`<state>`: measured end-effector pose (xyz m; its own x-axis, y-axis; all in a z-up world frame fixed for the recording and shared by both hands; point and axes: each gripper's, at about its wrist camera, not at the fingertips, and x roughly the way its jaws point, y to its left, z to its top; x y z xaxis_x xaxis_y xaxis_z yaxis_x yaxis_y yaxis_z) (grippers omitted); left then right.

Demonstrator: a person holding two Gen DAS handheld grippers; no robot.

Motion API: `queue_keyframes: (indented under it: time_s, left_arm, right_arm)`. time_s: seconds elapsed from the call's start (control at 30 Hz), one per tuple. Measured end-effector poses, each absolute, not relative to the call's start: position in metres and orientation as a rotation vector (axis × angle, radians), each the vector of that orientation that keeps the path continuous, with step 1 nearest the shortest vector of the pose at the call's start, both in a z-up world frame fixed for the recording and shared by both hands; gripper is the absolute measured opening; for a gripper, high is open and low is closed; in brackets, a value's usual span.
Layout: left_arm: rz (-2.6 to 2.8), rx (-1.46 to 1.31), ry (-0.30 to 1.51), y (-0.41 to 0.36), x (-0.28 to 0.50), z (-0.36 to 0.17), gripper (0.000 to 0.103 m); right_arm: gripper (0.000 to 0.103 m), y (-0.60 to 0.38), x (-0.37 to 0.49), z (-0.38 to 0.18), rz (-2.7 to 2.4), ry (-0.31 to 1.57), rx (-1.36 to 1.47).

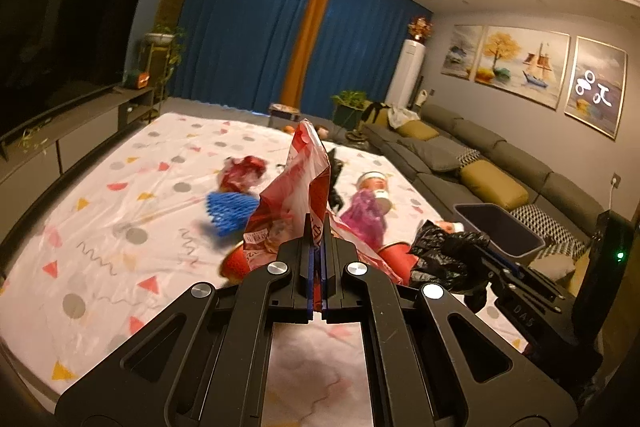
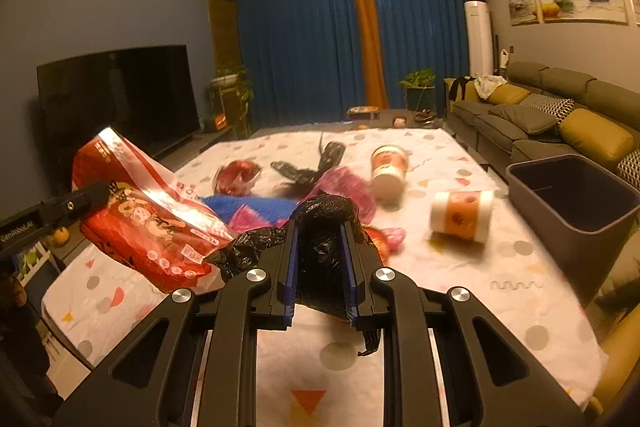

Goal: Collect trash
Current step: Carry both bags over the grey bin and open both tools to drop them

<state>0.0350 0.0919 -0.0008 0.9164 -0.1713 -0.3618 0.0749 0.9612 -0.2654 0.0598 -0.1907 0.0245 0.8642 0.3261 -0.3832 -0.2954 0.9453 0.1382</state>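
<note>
My left gripper [image 1: 318,223] is shut on a red and white snack bag [image 1: 298,187], which stands up above the patterned sheet [image 1: 120,227]; the same red snack bag [image 2: 140,219] hangs at the left of the right wrist view. My right gripper [image 2: 320,227] is shut on a crumpled black plastic bag [image 2: 320,251], also seen as the black bag [image 1: 448,259] at the right of the left wrist view. Loose trash lies beyond: blue foam netting [image 1: 226,211], a red wrapper [image 2: 236,177], pink netting [image 2: 348,187] and two paper cups [image 2: 460,213] [image 2: 388,167].
A dark grey bin [image 2: 576,211] stands open at the right edge of the sheet, beside a grey sofa [image 2: 540,115] with yellow cushions. A television [image 2: 120,99] on a low cabinet lines the left side. Blue curtains [image 2: 312,39] close the far wall.
</note>
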Motion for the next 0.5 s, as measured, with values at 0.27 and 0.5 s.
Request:
queue_keyframes:
  time_s: [0.27, 0.5]
  left_arm:
    - [-0.216, -0.197, 0.374, 0.042, 0.05, 0.014, 0.001]
    - [-0.317, -0.157, 0.37, -0.021, 0.075, 0.023, 0.001]
  right_arm:
    - [0.02, -0.241, 0.055, 0.036, 0.24, 0.356, 0.118]
    - [0.02, -0.304, 0.062, 0.043, 0.082, 0.301, 0.142]
